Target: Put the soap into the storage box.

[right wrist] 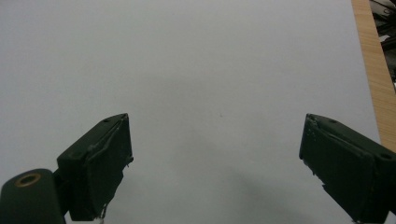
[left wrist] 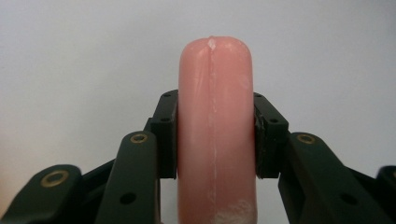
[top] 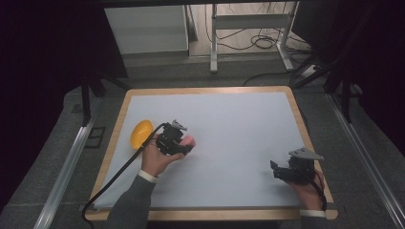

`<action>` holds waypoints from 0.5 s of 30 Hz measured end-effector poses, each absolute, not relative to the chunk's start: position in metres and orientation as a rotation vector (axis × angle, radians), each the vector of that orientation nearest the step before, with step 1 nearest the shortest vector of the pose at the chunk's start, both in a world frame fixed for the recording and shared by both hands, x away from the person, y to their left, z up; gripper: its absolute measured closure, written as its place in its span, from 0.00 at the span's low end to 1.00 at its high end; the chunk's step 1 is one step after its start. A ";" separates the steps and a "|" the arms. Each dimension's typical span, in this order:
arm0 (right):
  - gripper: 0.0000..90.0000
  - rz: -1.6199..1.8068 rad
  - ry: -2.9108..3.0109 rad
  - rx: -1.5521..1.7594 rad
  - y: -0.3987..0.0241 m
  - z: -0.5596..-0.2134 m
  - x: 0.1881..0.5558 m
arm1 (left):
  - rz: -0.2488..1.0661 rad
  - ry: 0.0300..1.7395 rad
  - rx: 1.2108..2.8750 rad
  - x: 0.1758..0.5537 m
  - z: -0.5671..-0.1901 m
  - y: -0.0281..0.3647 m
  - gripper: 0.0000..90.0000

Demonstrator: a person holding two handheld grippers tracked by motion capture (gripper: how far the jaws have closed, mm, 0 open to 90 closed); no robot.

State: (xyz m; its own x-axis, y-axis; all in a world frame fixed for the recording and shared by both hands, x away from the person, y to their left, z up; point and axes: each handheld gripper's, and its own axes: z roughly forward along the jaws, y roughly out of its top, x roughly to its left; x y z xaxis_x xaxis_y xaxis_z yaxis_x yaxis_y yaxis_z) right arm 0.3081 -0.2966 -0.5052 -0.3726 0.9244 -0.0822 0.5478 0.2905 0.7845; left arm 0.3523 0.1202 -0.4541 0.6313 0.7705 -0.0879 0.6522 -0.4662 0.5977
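A pink sausage-shaped object (left wrist: 215, 126) stands between the jaws of my left gripper (left wrist: 215, 135), which is shut on it; its rounded end sticks out past the jaws. From above, the left gripper (top: 184, 143) holds the pink sausage (top: 190, 140) over the left middle of the white mat. A yellow bowl-like object (top: 141, 133) lies just left of that hand. My right gripper (top: 274, 169) sits near the mat's front right, and its jaws (right wrist: 215, 158) stand wide apart with nothing between them.
The white mat (top: 229, 124) covers a wooden table (top: 296, 102). A black cable (top: 114, 179) trails from the left gripper off the front edge. Beyond the table are a metal frame's legs (top: 214, 43) and floor cables (top: 262, 40).
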 end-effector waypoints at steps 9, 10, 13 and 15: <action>0.10 0.919 2.027 1.311 -0.297 -0.505 0.308 | 0.272 1.130 2.232 0.351 -0.449 0.133 0.67; 0.10 0.919 2.028 1.311 -0.297 -0.505 0.308 | 0.273 1.131 2.231 0.351 -0.449 0.135 0.67; 0.10 0.919 2.027 1.312 -0.297 -0.505 0.308 | 0.273 1.140 2.227 0.351 -0.449 0.139 0.67; 0.10 0.917 2.027 1.314 -0.297 -0.505 0.308 | 0.274 1.147 2.224 0.351 -0.450 0.141 0.67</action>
State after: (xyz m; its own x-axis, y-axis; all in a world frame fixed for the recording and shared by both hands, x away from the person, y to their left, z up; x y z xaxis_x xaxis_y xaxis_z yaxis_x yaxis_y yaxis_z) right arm 0.3082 -0.2969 -0.5054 -0.3706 0.9252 -0.0818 0.5493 0.2893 0.7839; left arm 0.3506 0.1413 -0.4499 0.6025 0.7928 -0.0924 0.6657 -0.4353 0.6061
